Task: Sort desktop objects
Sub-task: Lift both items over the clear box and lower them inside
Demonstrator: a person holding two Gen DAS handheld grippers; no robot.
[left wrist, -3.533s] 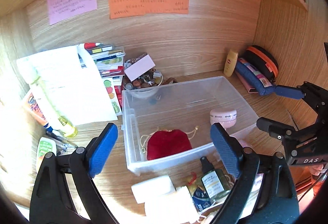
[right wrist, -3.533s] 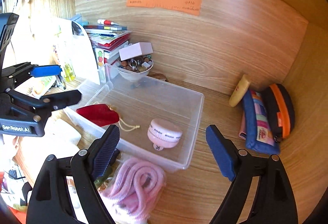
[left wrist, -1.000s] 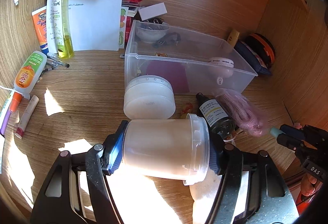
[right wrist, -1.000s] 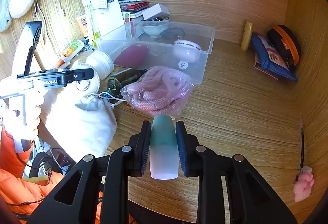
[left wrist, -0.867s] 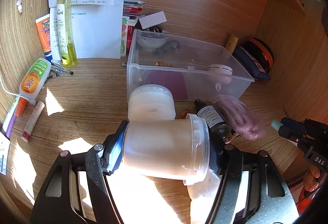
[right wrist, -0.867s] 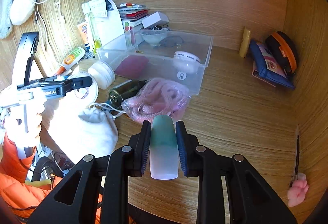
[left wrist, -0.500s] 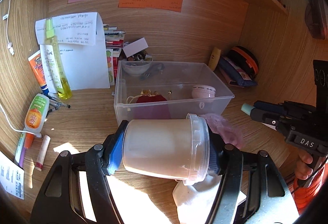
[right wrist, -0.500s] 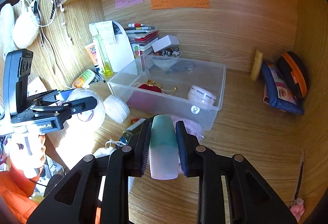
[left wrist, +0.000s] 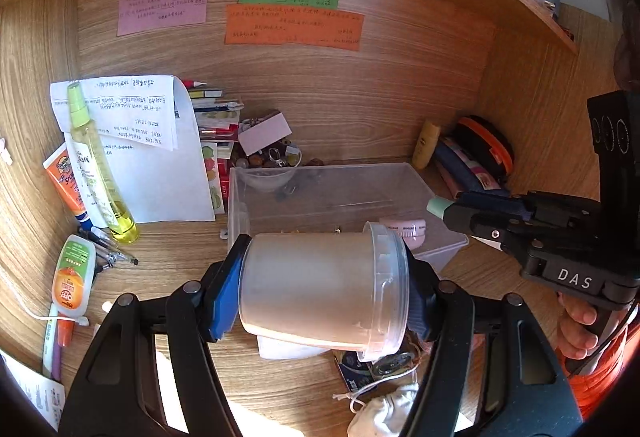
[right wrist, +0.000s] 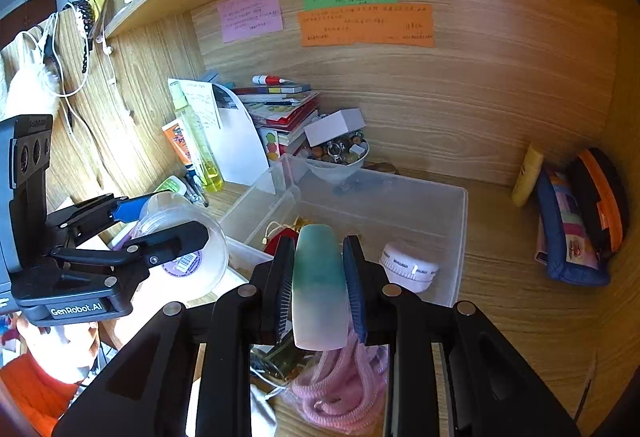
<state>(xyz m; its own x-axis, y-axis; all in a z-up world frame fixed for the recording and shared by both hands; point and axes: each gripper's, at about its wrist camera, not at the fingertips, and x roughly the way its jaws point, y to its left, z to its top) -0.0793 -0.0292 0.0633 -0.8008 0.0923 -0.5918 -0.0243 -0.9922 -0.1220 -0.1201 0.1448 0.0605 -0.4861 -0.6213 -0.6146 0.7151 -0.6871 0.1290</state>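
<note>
My left gripper is shut on a frosted white plastic jar, held sideways above the desk in front of the clear plastic bin. The jar also shows in the right wrist view. My right gripper is shut on a green-and-white tube, held over the bin's near edge. The tube's tip shows in the left wrist view. In the bin lie a red pouch and a pink round timer.
A bowl of beads sits in the bin's back corner. Books, papers, a yellow spray bottle and tubes stand at the left. Pouches lie at the right wall. Pink cord, a white drawstring bag and a small bottle lie in front.
Both grippers have risen and moved forward toward the bin, each still holding its object. The right gripper's tube now hangs over the bin's near edge.
</note>
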